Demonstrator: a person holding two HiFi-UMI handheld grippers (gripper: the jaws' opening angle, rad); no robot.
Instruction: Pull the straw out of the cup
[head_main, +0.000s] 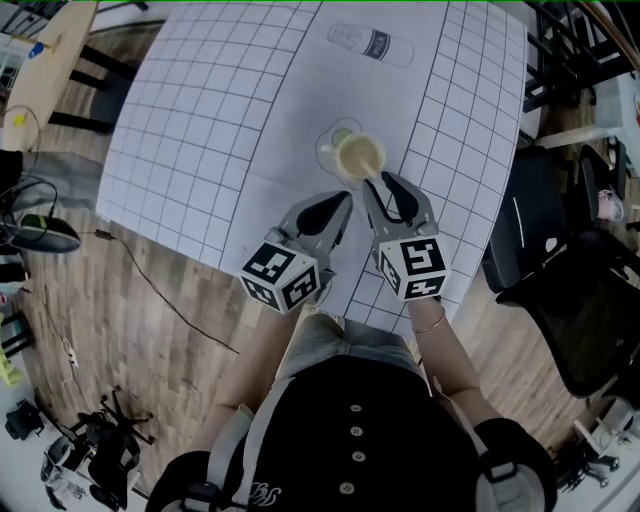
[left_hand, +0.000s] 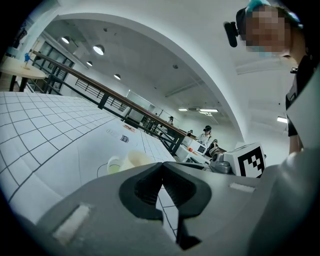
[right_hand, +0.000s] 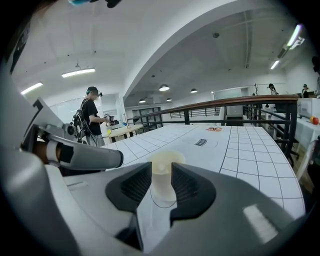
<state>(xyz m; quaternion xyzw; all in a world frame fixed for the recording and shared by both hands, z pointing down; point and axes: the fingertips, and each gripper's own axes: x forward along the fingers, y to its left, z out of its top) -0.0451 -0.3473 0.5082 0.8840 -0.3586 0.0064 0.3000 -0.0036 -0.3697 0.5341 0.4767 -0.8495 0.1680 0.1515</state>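
I am seeing the pale cream, open-topped cup (head_main: 360, 155) standing upright inside a thin drawn ring on the white worktop (head_main: 200, 120) ruled with a dark grid. I cannot make out a straw in any view. A small pale green round thing (head_main: 341, 136) is sitting just beside the cup on its far left; it is too small for me to say what it is.

The right tool (head_main: 384, 182) is hovering just short of the cup, pointing at it. In the right gripper view its jaws are standing wide apart, with the cup (right_hand: 165, 175) showing in the gap beyond the ribbed pads (right_hand: 137, 186) and neither pad touching it, so it is holding nothing.

The left tool (head_main: 345, 198) is hanging close beside the right one, a little further back from the cup. In the left gripper view its jaws are meeting at the tips, with nothing between them.
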